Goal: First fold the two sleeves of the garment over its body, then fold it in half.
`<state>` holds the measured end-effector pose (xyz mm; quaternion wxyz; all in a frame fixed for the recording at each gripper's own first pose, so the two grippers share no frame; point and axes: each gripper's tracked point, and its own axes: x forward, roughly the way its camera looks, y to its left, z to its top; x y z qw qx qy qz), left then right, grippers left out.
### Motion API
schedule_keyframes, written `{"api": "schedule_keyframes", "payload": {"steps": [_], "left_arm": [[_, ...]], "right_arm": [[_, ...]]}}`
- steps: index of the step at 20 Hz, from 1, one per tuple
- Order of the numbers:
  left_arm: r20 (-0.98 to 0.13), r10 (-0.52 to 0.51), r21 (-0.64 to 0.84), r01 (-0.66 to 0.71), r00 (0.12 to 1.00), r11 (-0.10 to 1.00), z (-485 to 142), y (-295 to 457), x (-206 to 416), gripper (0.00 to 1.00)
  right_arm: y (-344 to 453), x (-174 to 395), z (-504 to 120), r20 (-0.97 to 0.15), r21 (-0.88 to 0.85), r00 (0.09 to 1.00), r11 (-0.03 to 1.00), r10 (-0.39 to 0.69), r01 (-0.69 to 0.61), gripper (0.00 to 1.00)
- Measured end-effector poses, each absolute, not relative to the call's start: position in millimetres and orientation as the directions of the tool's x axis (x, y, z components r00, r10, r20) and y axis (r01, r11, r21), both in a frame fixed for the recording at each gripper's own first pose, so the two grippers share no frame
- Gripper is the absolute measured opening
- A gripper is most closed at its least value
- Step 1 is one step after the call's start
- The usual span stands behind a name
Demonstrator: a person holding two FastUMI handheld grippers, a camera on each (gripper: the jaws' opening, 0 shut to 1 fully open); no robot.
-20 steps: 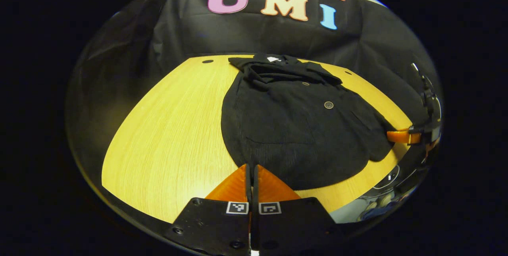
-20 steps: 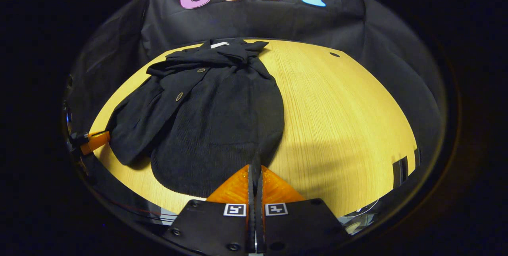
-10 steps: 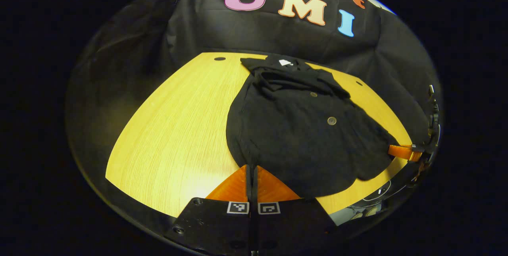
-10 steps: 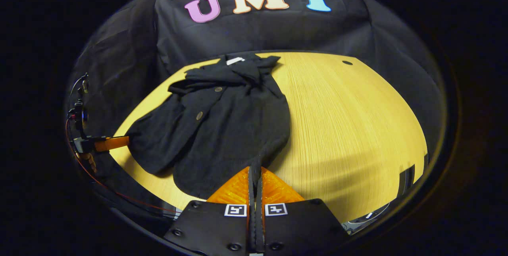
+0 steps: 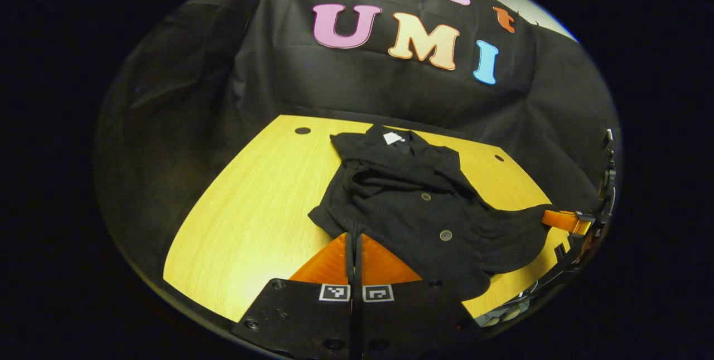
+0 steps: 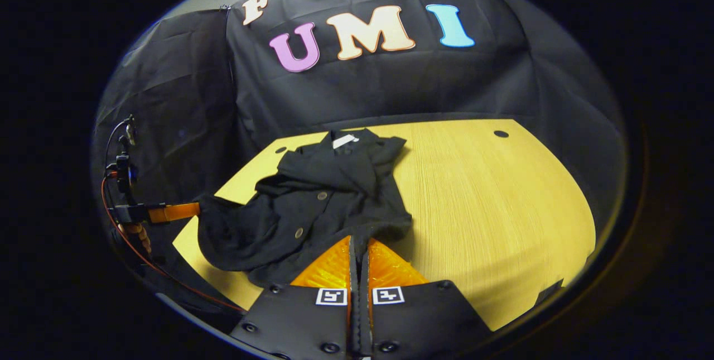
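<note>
A black buttoned garment (image 5: 424, 209) lies on the wooden table (image 5: 251, 204), its collar with a white label (image 5: 393, 138) at the far end. Both sleeves are folded across its body. My left gripper (image 5: 353, 235) is shut on the near left corner of the hem and holds it up off the table. In the right gripper view the garment (image 6: 329, 204) sags between the two grippers. My right gripper (image 6: 360, 239) is shut on the near right hem corner. The other gripper's orange fingers (image 6: 170, 212) pinch the hem's opposite corner.
The table's far edge meets the black cloth wall. Small dark holes (image 5: 302, 130) (image 6: 501, 134) sit near the table's far corners. A red cable (image 6: 131, 243) hangs from the left gripper. Bare wood (image 6: 491, 198) spreads to the right of the garment.
Both grippers have risen and moved toward the collar with the hem in them. The garment's lower half has lifted off the table and bunched up.
</note>
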<state>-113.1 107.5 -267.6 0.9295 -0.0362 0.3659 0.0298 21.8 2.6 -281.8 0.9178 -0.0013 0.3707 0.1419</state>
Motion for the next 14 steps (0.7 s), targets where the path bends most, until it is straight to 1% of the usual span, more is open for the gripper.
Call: {"api": "schedule_keyframes", "payload": {"steps": [7,13,14], "left_arm": [[-0.615,0.016,-0.066,-0.071,0.788,0.995,-238.2,117.6,-48.4,0.0],[-0.58,0.011,-0.077,-0.067,0.815,0.995,-230.3,131.7,10.4,0.0],[-0.575,0.009,-0.075,-0.063,0.818,0.995,-230.7,133.3,19.7,0.0]], "right_arm": [[33.4,95.3,-238.5,-0.6,0.076,0.749,0.951,0.283,-0.299,0.02],[54.5,153.0,-213.7,-0.55,0.063,0.784,0.95,0.288,-0.305,0.02],[56.2,160.1,-212.5,-0.546,0.061,0.788,0.951,0.285,-0.302,0.0]]}}
